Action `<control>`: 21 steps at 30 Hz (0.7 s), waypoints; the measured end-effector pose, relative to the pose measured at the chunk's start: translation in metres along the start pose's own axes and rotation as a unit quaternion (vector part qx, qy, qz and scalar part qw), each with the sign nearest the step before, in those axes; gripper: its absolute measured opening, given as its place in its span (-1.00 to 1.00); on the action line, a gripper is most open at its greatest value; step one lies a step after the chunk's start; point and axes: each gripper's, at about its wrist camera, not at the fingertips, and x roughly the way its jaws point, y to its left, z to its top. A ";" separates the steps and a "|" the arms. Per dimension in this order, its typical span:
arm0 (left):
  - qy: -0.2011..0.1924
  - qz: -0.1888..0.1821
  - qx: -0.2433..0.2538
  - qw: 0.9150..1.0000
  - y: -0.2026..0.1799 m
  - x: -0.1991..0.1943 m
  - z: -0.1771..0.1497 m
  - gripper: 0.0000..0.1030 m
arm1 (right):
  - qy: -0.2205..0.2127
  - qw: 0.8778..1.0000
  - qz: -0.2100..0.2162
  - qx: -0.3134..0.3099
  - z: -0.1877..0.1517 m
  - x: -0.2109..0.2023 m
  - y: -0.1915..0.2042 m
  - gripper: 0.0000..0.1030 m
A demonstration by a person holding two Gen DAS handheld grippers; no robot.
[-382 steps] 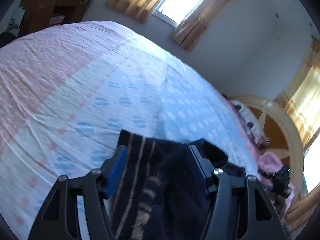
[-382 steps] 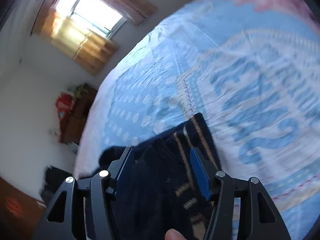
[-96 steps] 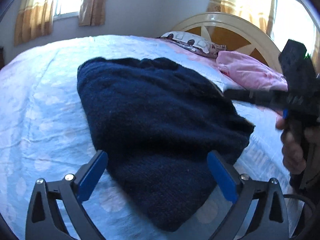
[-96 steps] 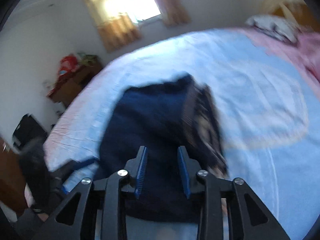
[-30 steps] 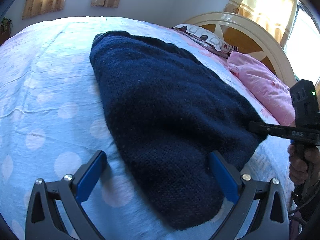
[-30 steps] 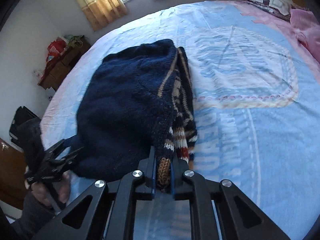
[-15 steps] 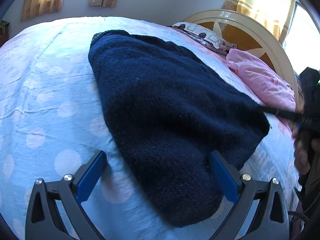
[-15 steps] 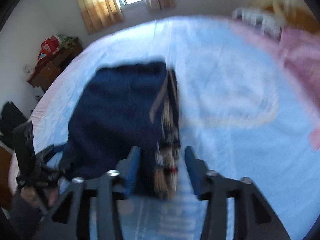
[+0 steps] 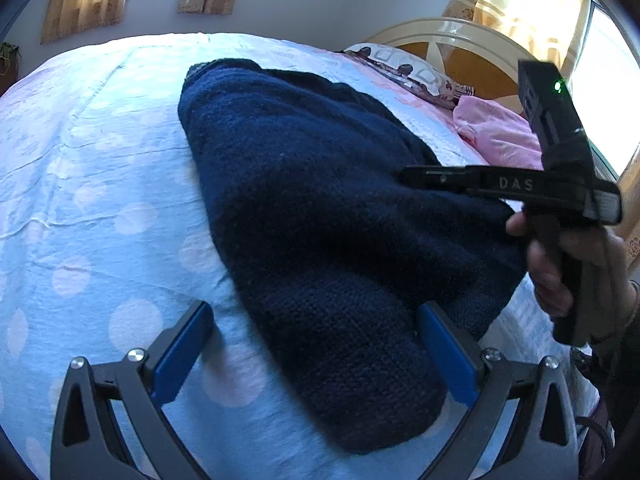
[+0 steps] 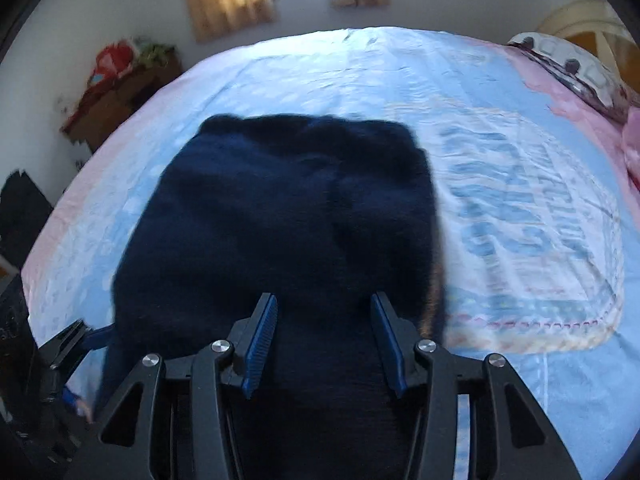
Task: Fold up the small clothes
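Folded navy sweater [image 9: 320, 220] at frame centre on the blue bed [image 9: 100, 200] — left gripper [image 9: 316, 356] wide, holding nothing, right gripper [image 10: 324, 336] half-spread, empty; best pressed flat and edges squared gently.

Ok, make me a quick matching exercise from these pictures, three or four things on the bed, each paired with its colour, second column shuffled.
Things:
1. sweater
2. pillow by the headboard
3. bedsheet
4. curtains

Colours:
A. pale blue with light dots
B. golden tan
C. dark navy
D. pink

Pairs: 1-C, 2-D, 3-A, 4-B
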 end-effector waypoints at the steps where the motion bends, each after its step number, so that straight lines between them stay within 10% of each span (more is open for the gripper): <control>1: 0.000 0.000 0.001 1.000 -0.001 0.001 0.000 1.00 | -0.001 1.000 0.006 0.004 -0.001 0.000 -0.006 -0.07; 21: 0.013 0.024 0.009 1.000 -0.008 0.005 0.010 1.00 | -0.009 0.999 0.031 -0.015 -0.006 -0.010 -0.015 -0.03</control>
